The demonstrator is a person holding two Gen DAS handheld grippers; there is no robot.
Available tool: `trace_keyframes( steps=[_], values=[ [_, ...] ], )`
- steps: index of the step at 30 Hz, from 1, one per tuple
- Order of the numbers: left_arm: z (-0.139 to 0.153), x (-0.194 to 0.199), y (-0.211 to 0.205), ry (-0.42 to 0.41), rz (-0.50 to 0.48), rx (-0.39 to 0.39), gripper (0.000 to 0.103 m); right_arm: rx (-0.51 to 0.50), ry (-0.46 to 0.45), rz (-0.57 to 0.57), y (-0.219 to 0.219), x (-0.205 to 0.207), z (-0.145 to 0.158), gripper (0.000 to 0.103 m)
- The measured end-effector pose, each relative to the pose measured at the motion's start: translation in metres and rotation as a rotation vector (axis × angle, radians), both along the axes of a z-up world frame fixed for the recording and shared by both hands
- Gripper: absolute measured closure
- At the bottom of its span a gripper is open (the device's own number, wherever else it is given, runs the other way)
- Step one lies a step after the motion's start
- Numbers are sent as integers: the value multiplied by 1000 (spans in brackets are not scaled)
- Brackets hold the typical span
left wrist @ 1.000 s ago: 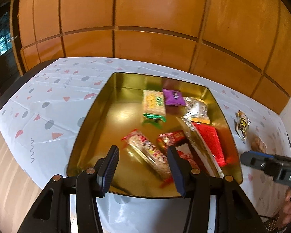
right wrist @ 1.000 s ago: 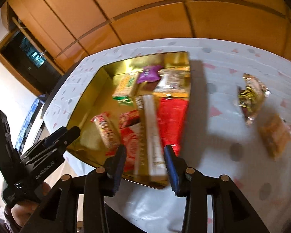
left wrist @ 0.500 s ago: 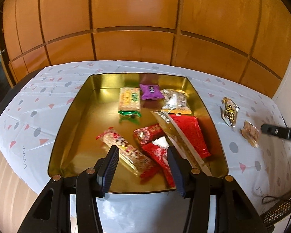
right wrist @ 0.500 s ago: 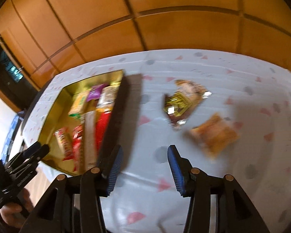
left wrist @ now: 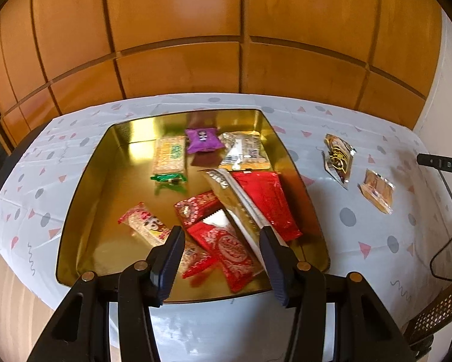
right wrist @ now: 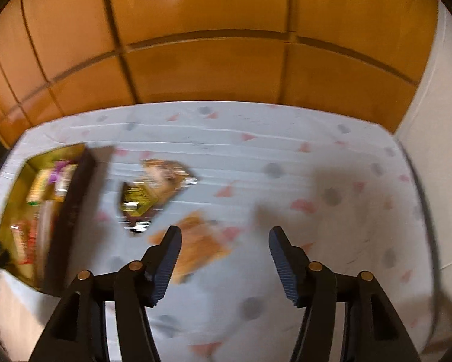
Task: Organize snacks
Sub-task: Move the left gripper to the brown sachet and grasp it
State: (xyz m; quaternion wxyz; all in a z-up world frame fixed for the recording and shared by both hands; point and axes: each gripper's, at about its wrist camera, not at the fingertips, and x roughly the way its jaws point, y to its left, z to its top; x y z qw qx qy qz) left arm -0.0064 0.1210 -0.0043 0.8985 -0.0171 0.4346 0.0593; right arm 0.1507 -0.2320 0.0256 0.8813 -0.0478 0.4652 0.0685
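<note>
A gold tin tray [left wrist: 84,181] on the table holds several snack packs, among them a purple pack [left wrist: 202,141], a green-ended cracker pack [left wrist: 169,160] and a red pack [left wrist: 266,199]. My left gripper [left wrist: 221,256] is open and empty above the tray's near edge. Two packs lie on the cloth right of the tray: a gold-and-dark pack [left wrist: 337,158] [right wrist: 141,196] and an orange pack [left wrist: 376,190] [right wrist: 200,241]. My right gripper [right wrist: 224,252] is open and empty, over the cloth just right of the orange pack. The right wrist view is blurred.
The table wears a white cloth [left wrist: 361,235] with grey dots and pink triangles. A wood-panelled wall [left wrist: 226,45] stands behind it, a white wall [right wrist: 431,120] at the right. The tray also shows at the left in the right wrist view [right wrist: 72,211]. A cable [left wrist: 449,241] hangs at the right.
My right gripper has swung right, away from the tray and toward the two loose packs, and has opened wider. The left wrist view has shifted right and back; tray contents are unchanged.
</note>
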Motion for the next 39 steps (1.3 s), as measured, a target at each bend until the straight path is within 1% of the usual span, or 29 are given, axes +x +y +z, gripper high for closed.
trace_keyframes(
  steps=[2,3,4,6,8,11,13,16,18,21,25,27,29,33,35,36,39],
  values=[
    [0,2,-6,5,-13,9,51,-46,-3,-20,-15,8,-8,41],
    [-1,4,-9,8,-19,14,51,-51,6,-39,-24,12,-14,41],
    [-1,6,-14,13,-29,22,51,-46,16,-57,-32,14,-19,41],
    [-1,9,-19,24,-44,26,51,2,49,-105,-50,17,-34,41],
    [-2,16,-26,45,-68,11,51,10,125,-191,-66,25,-46,41],
    [0,25,-34,54,-80,-25,51,69,123,-210,-75,29,-44,41],
    [1,31,-41,63,-91,-36,51,73,133,-221,-77,30,-46,40],
    [3,44,-58,77,-149,-37,51,75,126,-221,-76,30,-44,39],
    [3,51,-69,83,-181,-34,51,85,121,-221,-76,31,-45,35],
    [3,67,-89,91,-242,-13,51,107,105,-222,-76,27,-39,33],
    [0,93,-118,98,-317,48,51,124,99,-225,-78,27,-36,31],
    [-3,107,-132,108,-365,69,44,129,98,-219,-77,27,-35,31],
    [-10,124,-147,117,-407,92,32,134,99,-212,-76,26,-35,31],
    [-28,155,-169,156,-455,140,29,151,98,-201,-75,25,-33,29],
    [-37,171,-178,173,-478,134,23,166,97,-199,-76,25,-32,29],
    [-40,177,-181,176,-476,130,22,173,95,-199,-76,25,-31,28],
    [-50,194,-189,184,-481,147,21,189,93,-198,-77,25,-30,28]
  ],
)
